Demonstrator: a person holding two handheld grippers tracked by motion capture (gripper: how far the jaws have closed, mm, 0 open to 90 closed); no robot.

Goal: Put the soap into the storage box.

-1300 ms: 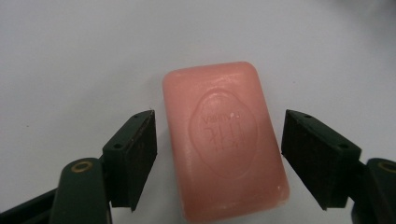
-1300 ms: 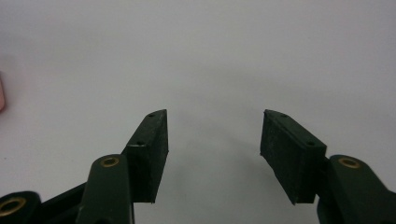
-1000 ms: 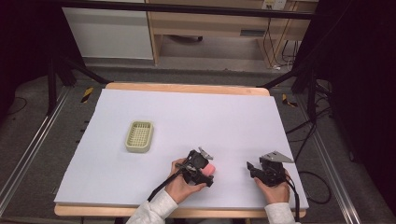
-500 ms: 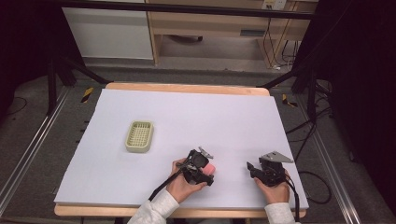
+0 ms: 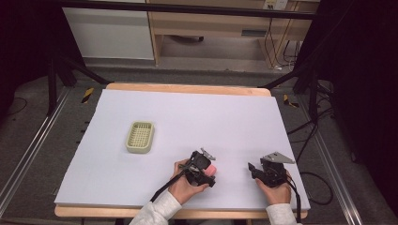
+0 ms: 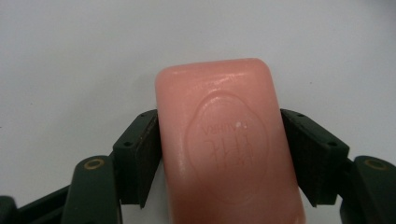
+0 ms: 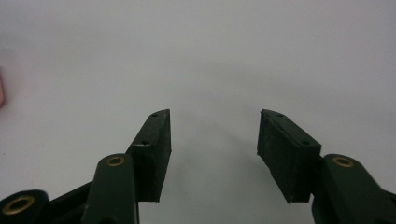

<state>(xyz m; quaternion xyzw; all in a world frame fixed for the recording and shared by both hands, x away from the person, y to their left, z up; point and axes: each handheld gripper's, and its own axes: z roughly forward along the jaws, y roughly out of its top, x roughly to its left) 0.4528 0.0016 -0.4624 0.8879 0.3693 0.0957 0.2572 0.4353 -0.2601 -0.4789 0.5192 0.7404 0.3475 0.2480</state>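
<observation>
Left gripper (image 5: 209,172), in the person's left hand (image 5: 184,186) near the front edge of the table, has its two black jaws pinching a pink, round-cornered bar of soap (image 6: 224,140) across its narrow sides; in the left gripper view both pads sit flush against the bar. Set against the two earlier high views, almost nothing has shifted: the hand, the gripper and the pink bar sit where they were, and the jaws have only settled slightly tighter onto the soap. I read that as the grasp being complete and the lift not yet begun, so the next move is probably a carry toward the pale yellow-green slotted plastic soap dish (image 5: 140,137), which lies well apart, farther back and to the left on the white table cover (image 5: 225,117).

The soap looks smooth and slightly glossy, with an oval embossed stamp and lettering on its top face, seen upside down from the gripper's camera. Its far end sticks out beyond the pads and it seems to rest on the white surface. Such a waxy bar could slip if gripped lightly.

Right gripper (image 5: 254,170), in the right hand (image 5: 276,190), is just beside the left one, its jaws spread with nothing between them.
</observation>
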